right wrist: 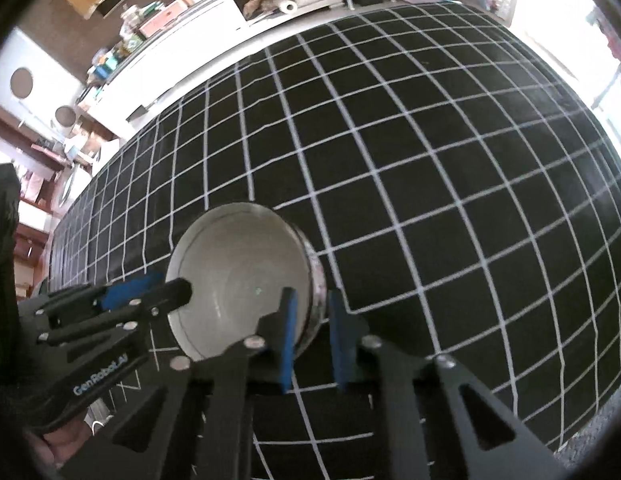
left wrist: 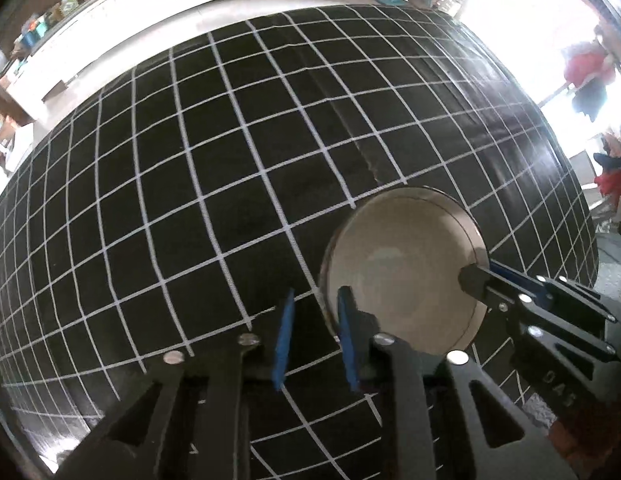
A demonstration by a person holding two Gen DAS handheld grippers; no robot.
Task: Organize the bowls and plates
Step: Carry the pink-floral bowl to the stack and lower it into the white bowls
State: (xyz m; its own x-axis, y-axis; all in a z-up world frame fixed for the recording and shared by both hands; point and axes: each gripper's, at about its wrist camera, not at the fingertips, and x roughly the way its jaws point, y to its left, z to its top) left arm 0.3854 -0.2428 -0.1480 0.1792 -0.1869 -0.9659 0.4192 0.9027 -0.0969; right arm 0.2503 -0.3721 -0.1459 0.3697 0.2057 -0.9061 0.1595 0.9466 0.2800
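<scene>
A black table (left wrist: 230, 168) covered in a white grid fills both wrist views, and one pale, shallow bowl (left wrist: 402, 272) sits on it close to me, between my two tools. It may be two dishes nested, since a second rim line shows inside the first, but I cannot tell.

My left gripper (left wrist: 316, 336) has its blue-padded tongs set apart, straddling the bowl's left rim: one pad outside on the table side, the other over the inside. They look near the rim but not closed on it.

My right gripper (right wrist: 312, 336) mirrors this on the opposite side, tongs apart, one pad inside the bowl (right wrist: 242, 280) and one outside its wall, a gap showing beside the outer pad. In the left view its tip lies across the bowl's right rim.

I judge that I am bracketing the bowl from both sides to lift it level. Cluttered shelves (right wrist: 170, 24) stand beyond the far edge.
</scene>
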